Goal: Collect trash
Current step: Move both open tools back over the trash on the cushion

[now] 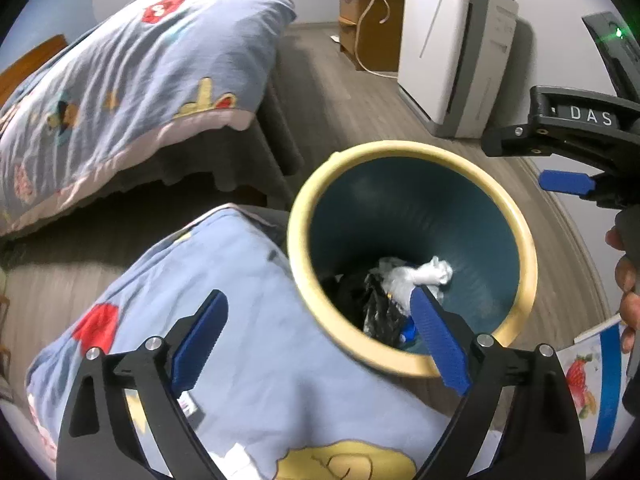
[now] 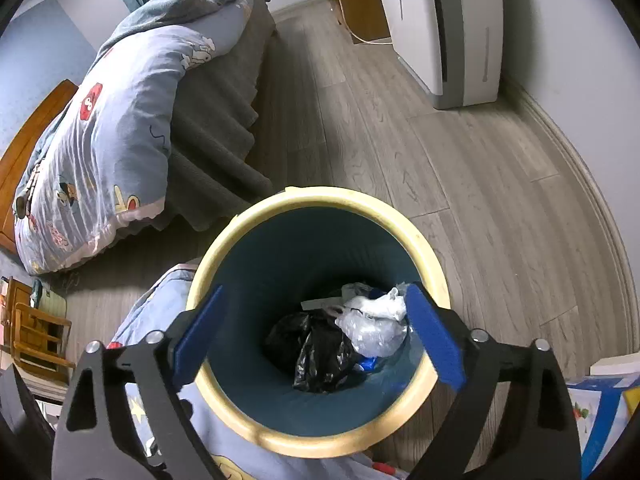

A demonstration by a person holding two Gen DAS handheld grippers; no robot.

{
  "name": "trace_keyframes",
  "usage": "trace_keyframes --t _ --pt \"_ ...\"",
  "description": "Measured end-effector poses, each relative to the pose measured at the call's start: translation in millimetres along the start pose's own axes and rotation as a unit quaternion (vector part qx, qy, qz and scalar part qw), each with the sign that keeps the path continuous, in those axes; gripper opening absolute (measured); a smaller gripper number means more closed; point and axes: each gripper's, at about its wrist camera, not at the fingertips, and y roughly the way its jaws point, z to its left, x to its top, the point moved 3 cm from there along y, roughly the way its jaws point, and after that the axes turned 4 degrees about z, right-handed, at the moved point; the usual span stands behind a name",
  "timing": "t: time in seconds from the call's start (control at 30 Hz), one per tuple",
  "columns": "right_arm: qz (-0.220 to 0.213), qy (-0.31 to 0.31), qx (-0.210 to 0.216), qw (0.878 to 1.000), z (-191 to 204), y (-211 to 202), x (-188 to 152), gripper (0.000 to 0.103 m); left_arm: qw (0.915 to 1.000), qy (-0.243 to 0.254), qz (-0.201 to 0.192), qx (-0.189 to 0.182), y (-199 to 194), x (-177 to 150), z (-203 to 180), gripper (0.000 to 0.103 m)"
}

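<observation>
A round bin with a cream rim (image 1: pixel 520 248) and a dark teal inside stands on the wood floor. At its bottom lie a black plastic bag (image 1: pixel 376 304) and a crumpled white wrapper (image 1: pixel 424 274). My left gripper (image 1: pixel 318 298) hovers open over the bin's left edge and a blue quilt, with nothing between its fingers. In the right wrist view the same rim (image 2: pixel 436 276) lies straight below. My right gripper (image 2: pixel 316 292) stands open above the black bag (image 2: pixel 316 352) and the clear-white wrapper (image 2: pixel 376 324), touching neither. One right gripper pad (image 1: pixel 564 183) shows beyond the bin.
A bed with a blue cartoon quilt (image 1: pixel 132 80) runs along the left, and another fold of quilt (image 1: pixel 240 320) presses against the bin. A white appliance (image 1: pixel 452 48) and a wooden cabinet (image 1: pixel 368 20) stand by the far wall. A fruit-printed box (image 1: pixel 592 384) sits at the right.
</observation>
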Motion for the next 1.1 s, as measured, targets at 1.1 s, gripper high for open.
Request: trace_keyframes --t 1.1 --pt "0.052 -0.195 0.047 0.978 185 -47 -177 0.097 0.9788 -0.169 -0.023 0.114 -182 -191 213 0.096"
